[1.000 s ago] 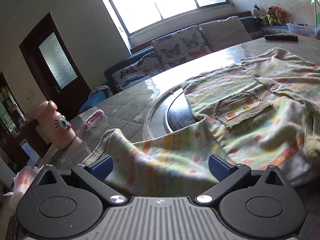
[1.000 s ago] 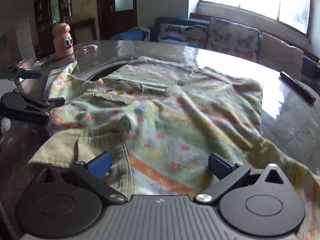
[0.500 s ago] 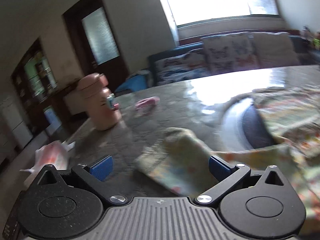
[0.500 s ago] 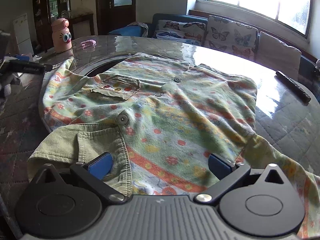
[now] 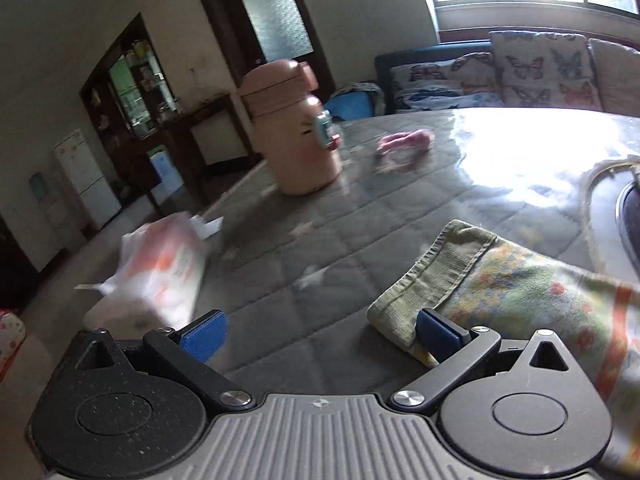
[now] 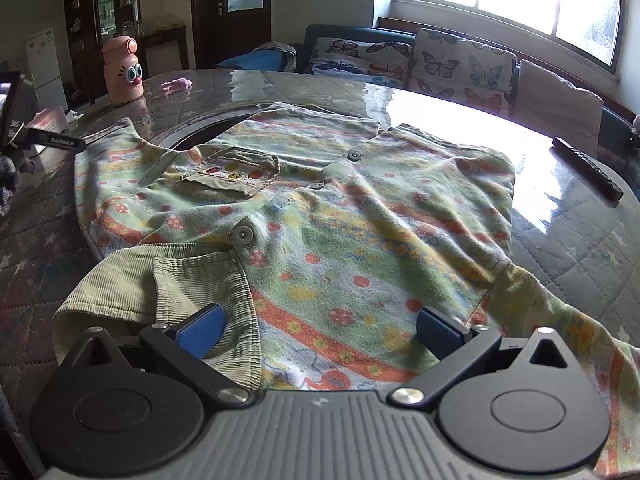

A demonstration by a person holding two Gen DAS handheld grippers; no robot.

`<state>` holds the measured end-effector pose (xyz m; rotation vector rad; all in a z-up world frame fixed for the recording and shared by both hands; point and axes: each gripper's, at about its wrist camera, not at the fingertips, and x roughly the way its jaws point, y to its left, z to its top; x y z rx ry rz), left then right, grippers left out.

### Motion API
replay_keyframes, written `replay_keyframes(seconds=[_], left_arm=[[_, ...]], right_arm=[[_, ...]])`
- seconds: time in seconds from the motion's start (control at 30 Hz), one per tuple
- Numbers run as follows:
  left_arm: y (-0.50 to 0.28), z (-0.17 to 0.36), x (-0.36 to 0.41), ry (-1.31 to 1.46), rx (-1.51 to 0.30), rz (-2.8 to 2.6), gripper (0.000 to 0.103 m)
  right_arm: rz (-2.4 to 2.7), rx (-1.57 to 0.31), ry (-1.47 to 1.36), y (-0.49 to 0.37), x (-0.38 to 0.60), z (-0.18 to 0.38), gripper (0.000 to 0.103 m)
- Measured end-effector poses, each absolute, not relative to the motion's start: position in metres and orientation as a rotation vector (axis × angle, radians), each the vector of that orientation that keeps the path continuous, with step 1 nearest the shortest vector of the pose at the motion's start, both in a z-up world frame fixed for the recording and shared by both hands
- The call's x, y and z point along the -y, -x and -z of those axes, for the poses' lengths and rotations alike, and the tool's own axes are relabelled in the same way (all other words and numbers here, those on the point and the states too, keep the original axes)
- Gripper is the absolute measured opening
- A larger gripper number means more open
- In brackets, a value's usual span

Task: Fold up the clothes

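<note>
Here, at a round glass-topped table (image 6: 560,240) in a sunlit living room, I am working at the opening step of folding a child's flowered shirt (image 6: 340,240), which is lying face up and buttoned across the middle of the table, its collar (image 6: 160,288) nearest my right gripper (image 6: 320,330). That gripper is hovering low over the collar end with its jaws spread wide and gripping nothing; one blue pad (image 6: 202,330) is sitting over the corduroy collar, the other over the printed chest. My left gripper (image 5: 320,334) is hanging off the shirt's outer edge, jaws equally wide and empty, with a sleeve cuff (image 5: 432,280) lying flat just beside its right-hand pad (image 5: 438,334); whether the pad is touching the cloth I cannot tell.

Nothing appears folded yet, so I am judging the job barely begun. The next move, as I read it, is calling for my left gripper to shift across until the cuff sits between its pads, close on it, and carry the sleeve inward over the chest while my right steadies the collar. A pink cartoon-faced bottle (image 5: 292,132), a plastic packet (image 5: 160,268) and a small pink item (image 5: 404,144) are standing well apart from the shirt; a remote control (image 6: 586,168) is lying near the far rim.
</note>
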<state>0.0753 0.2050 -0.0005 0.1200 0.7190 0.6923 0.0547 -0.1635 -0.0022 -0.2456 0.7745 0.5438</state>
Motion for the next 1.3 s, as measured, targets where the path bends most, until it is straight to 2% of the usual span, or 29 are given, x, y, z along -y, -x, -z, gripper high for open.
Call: replay_keyframes(seconds=[0.23,0.67,0.97,1.13,1.3], left_arm=[[-0.046,-0.002,-0.202,-0.132,-0.725,-0.732,0.103],[-0.055,0.002,-0.200,-0.231,-0.717,-0.726,0.103],[-0.052,-0.004,-0.196,-0.243,-0.724,-0.699,0.103],[-0.047,-0.021,-0.172,-0.243,-0.676,-0.612,0.103],[-0.057,-0.033,-0.115,-0.260,-0.635,-0.407,0.103]], right_arm=[[-0.552,-0.775,0.244,-0.055,0.165,0.003,0.103],[-0.555,-0.699,0.191,-0.066,0.155,-0.019,0.103],[-0.598,-0.741,0.292,-0.057,0.133,0.002,0.103],[-0.567,-0.715,0.284,-0.055,0.147,-0.011,0.103],[-0.496,-0.740,0.210,-0.069,0.164,-0.006,0.103]])
